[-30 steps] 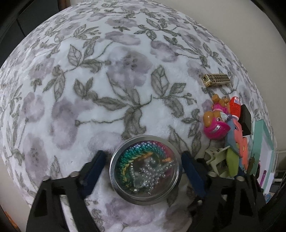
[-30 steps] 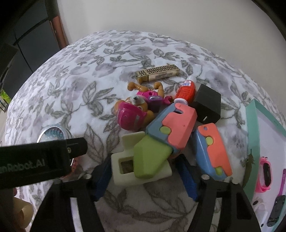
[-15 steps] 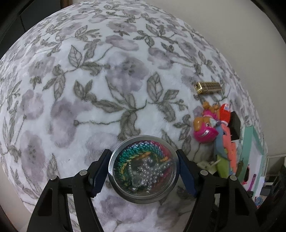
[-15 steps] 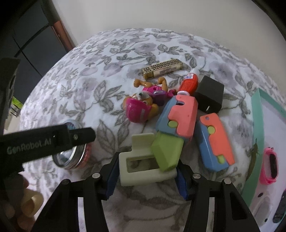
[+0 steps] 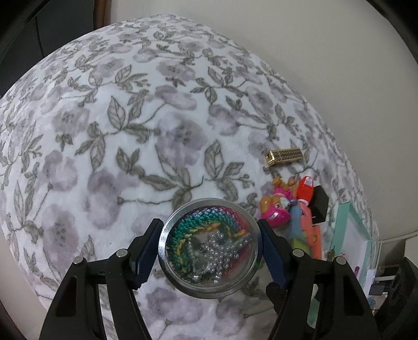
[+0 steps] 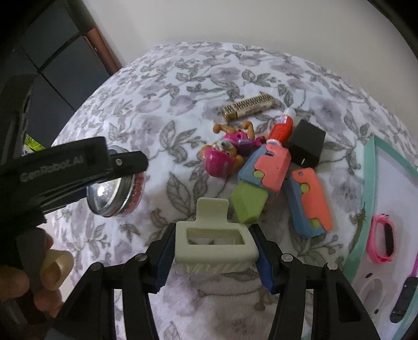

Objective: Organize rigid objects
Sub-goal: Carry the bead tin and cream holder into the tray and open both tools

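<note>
Tin (image 5: 210, 248) clamped in left claw (image 5: 209, 251), cream holder (image 6: 215, 242) clamped in right claw (image 6: 213, 255); both lifted, next needs a drop spot.

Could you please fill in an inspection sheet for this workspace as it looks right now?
Surface: floral fleece cover, soft and domed.
Job's things: round tin of beads with a clear lid; cream holder; gold bar; pink toy figure; glue bottle; black cube; two coral-and-blue toys, loosely piled.
Clutter: teal tray holding a pink band.
Grippers: left tool clamps the tin; right tool clamps the cream holder; both jaws have just closed in.
Cables: nothing seen.
Surroundings: pale wall, dark cabinet.
</note>
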Demonstrator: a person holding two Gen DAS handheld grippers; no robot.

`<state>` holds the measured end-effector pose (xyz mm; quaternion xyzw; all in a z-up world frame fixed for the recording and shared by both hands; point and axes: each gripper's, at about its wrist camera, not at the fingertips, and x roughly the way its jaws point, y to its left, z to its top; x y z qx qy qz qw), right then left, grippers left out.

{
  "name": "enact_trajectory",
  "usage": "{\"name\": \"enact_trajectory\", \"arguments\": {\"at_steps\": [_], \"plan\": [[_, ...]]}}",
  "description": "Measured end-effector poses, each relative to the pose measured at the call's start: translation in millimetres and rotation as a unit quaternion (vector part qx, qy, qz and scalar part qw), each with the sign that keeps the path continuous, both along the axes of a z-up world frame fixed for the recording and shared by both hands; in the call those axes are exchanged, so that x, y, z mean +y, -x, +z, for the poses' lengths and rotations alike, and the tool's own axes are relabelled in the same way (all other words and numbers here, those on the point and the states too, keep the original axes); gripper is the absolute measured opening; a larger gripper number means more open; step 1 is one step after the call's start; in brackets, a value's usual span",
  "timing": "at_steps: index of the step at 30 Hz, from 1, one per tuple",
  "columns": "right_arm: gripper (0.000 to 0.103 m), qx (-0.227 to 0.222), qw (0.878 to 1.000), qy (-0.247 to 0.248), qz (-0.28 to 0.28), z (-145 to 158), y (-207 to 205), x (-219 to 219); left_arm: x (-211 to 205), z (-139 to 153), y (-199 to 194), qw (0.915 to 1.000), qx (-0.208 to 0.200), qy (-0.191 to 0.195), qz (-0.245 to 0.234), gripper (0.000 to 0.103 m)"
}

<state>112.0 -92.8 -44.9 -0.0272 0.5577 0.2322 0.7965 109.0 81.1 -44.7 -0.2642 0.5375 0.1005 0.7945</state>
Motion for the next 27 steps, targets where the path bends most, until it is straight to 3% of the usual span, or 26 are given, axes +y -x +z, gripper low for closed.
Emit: {"name": "enact_trajectory", "arguments": {"at_steps": [7, 15, 20, 27], "plan": [[0.058, -0.028, 0.999, -0.025, -0.009, 36.9, 3.7, -14.7, -1.4, 18.1, 2.5, 0.9997, -0.026, -0.001, 0.0, 0.073], [0.058, -0.071, 0.994, -0.051, -0.059, 81.1, -1.6, -55.2, -17.5, 43.8, 0.8, 0.9978, -0.06, -0.017, -0.021, 0.073], [0.058, -0.079, 0.991, -0.055, -0.094, 89.2, -6.4, -84.4, -38.7, 51.3, -3.7, 0.9964, -0.067, -0.022, -0.047, 0.073], [0.058, -0.08, 0.984, -0.06, -0.148, 89.4, -14.8, -132.9, -98.4, 56.8, -21.3, 0.991, -0.064, -0.039, -0.111, 0.073]]}}
